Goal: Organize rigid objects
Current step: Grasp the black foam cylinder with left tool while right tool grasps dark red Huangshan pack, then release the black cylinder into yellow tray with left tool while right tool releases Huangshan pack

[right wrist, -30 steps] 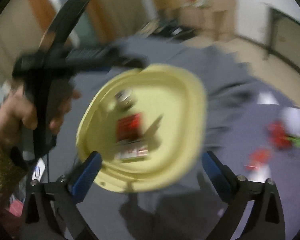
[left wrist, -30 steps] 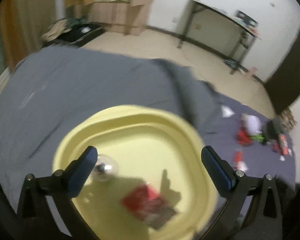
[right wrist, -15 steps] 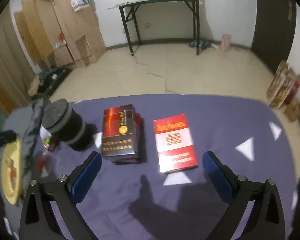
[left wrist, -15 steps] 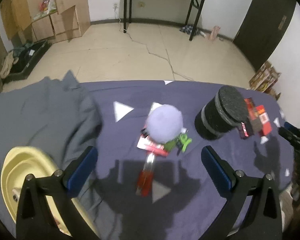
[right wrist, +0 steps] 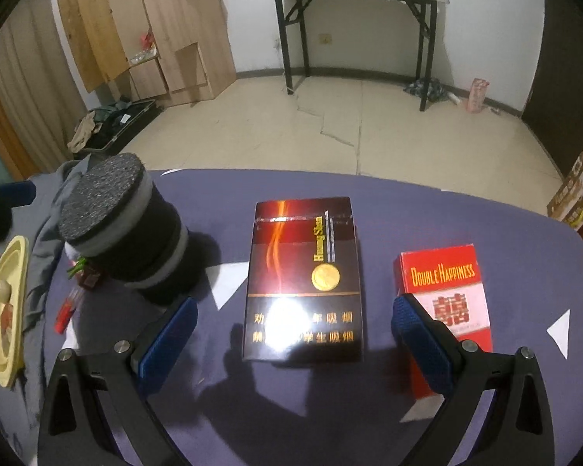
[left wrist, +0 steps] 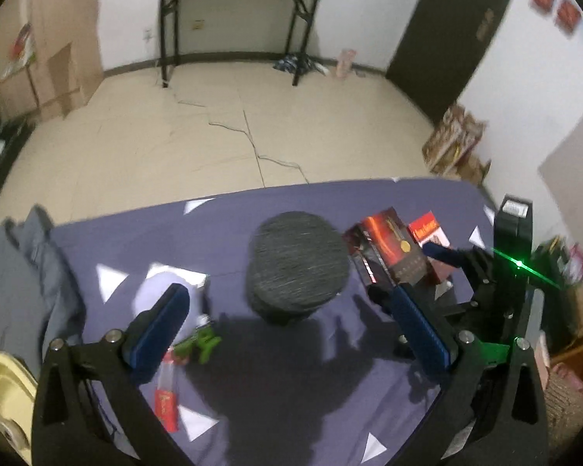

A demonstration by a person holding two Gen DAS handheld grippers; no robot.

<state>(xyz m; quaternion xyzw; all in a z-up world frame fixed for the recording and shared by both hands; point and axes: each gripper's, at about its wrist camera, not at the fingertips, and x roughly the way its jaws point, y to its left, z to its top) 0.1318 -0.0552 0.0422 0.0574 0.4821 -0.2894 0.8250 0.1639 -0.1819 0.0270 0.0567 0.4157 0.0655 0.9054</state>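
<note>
Two grippers spread | right gripper (right wrist: pixel 293 324) empty, dark red glossy cigarette box (right wrist: pixel 305 275) dead ahead between its fingers, long axis along them | left gripper (left wrist: pixel 291 334) farther, facing black foam cylinder (left wrist: pixel 297 268)

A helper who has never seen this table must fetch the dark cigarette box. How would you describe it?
On the purple-clothed table, look between the black foam-topped cylinder and the red Double Happiness pack. The dark cigarette box lies flat there, maroon-black with an orange flame streak and a gold medallion.
</note>
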